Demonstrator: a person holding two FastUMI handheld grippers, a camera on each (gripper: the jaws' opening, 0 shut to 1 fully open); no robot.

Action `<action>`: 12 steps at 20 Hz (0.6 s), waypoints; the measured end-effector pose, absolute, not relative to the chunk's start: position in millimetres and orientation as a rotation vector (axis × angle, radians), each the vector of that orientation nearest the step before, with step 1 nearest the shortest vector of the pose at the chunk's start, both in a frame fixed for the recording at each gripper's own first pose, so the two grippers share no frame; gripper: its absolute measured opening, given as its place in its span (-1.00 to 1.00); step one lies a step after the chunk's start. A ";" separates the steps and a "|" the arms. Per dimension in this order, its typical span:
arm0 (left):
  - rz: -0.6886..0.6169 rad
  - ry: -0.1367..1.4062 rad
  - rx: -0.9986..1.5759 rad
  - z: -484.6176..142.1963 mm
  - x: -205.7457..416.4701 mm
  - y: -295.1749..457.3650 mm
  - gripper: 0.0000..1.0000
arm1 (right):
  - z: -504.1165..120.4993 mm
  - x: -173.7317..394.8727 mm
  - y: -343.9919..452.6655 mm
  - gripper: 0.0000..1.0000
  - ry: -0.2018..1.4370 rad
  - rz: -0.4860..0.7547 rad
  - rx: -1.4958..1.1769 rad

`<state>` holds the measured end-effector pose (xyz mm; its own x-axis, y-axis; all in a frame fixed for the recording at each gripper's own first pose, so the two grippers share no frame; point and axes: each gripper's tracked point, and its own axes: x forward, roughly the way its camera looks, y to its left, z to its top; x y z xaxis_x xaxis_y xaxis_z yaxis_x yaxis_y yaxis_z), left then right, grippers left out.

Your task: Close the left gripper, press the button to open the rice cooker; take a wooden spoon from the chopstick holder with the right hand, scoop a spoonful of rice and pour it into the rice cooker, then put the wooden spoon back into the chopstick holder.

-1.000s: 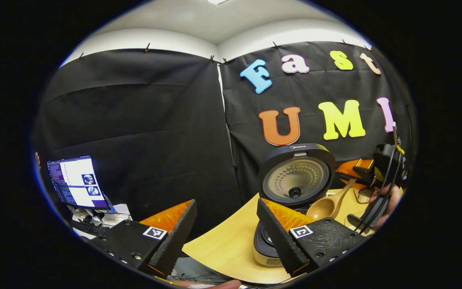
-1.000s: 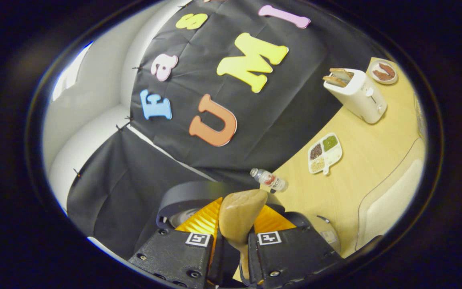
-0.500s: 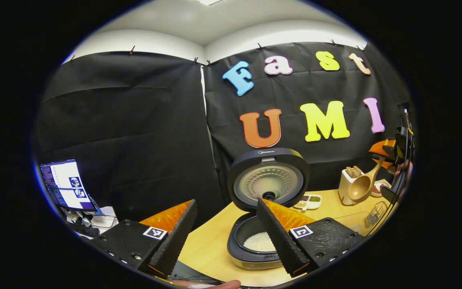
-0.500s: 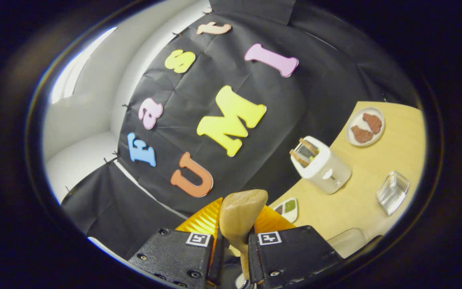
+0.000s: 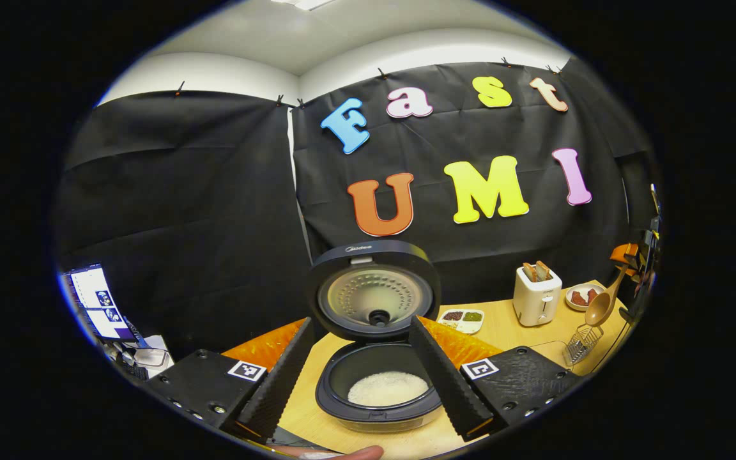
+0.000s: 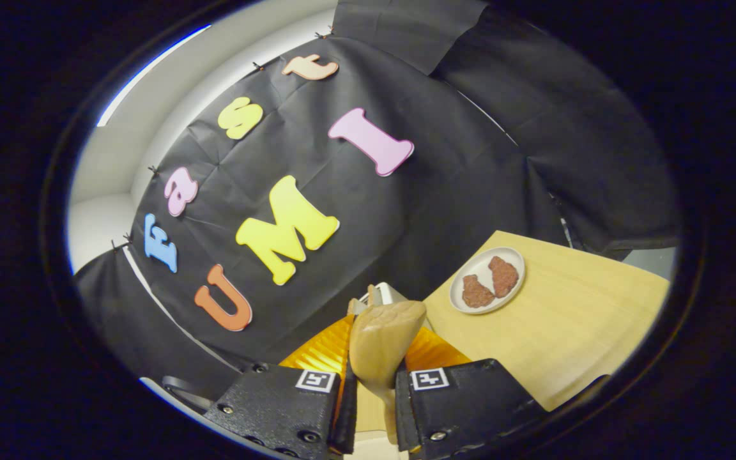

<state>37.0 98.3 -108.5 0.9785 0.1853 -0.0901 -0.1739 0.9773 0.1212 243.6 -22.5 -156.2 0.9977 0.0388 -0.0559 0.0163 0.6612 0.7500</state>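
Note:
The black rice cooker (image 5: 377, 399) stands with its lid (image 5: 373, 297) raised, and white rice (image 5: 388, 388) lies in its pot. My left gripper (image 5: 361, 322) is open and holds nothing; it hovers in front of the cooker, one finger on either side of the pot. At the far right my right gripper (image 5: 627, 259) holds the wooden spoon (image 5: 598, 310) above the wire chopstick holder (image 5: 577, 345). In the right gripper view my right gripper (image 6: 374, 383) is shut on the wooden spoon (image 6: 384, 338), whose bowl points forward.
On the wooden table (image 5: 502, 329) stand a white toaster (image 5: 537, 297) with bread, a divided tray of grains (image 5: 462, 317) and a plate of meat (image 5: 582, 296). The plate (image 6: 513, 255) lies on the table (image 6: 566, 319), with the toaster top (image 6: 377, 295) behind the spoon. A monitor (image 5: 96, 300) is at far left.
My right gripper has carried the spoon from over the cooker rightward, past the toaster. The left gripper view has swung so that the cooker now sits centred between its open fingers.

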 end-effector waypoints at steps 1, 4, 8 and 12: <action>0.174 0.098 0.119 -103.9 42.4 88.7 0.82 | -164.5 247.2 -28.2 -0.41 0.079 0.004 0.848; 0.159 0.088 0.133 -101.2 47.1 74.7 0.92 | -191.0 262.7 -26.8 -0.41 0.110 0.000 0.846; 0.147 0.092 0.134 -105.3 45.8 72.6 0.91 | -219.7 276.7 -16.5 -0.41 0.146 0.011 0.792; 0.153 0.104 0.143 -106.7 46.8 72.8 0.92 | -238.4 285.2 -15.3 -0.41 0.153 0.004 0.746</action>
